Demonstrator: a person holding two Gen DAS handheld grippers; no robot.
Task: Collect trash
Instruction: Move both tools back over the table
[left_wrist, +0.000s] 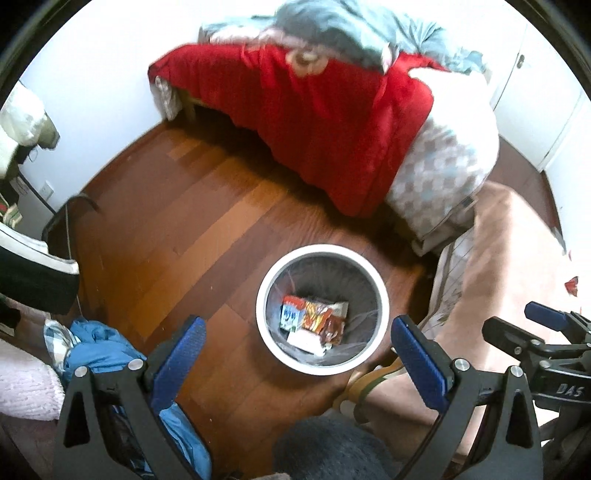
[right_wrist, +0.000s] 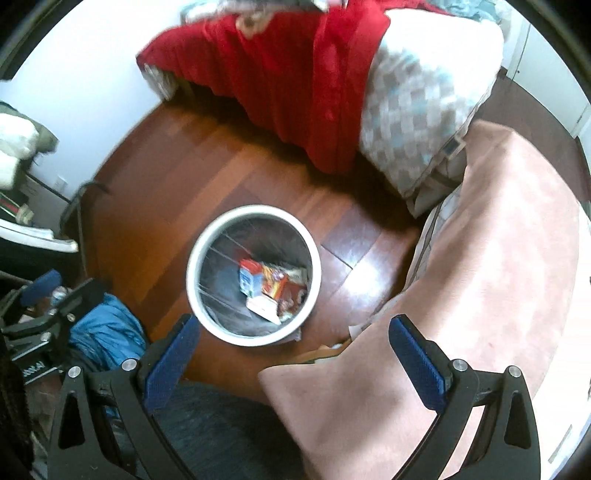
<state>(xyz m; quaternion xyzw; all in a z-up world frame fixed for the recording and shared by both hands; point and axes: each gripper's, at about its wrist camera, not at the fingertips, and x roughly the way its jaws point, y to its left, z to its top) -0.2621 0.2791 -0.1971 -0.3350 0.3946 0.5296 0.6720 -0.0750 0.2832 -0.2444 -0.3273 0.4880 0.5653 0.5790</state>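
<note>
1. My left tongs are spread wide, nothing between the blue pads, hanging above the floor.
2. My right tongs are also wide apart and hold nothing.
3. The trash bin, white rim with a grey liner, stands on the wood floor just ahead of my left tongs, between the two pads in that view. From the right wrist view the bin sits ahead and toward the left finger, its near rim close to that pad.
4. Trash inside the bin: a small carton with an orange top, a red-orange snack wrapper beside it, and a white piece at the near side. Same pile shows from the right wrist, blurry.
5. Bed with red blanket is well ahead of both tongs, a checked quilt on its right end.
6. Pink cover lies ahead-right of my right tongs and under its right finger.
7. Blue cloth is bunched on the floor by my left tongs' left finger.
8. My right tongs show at the right edge of the left view, jaw gap hard to read there.
</note>
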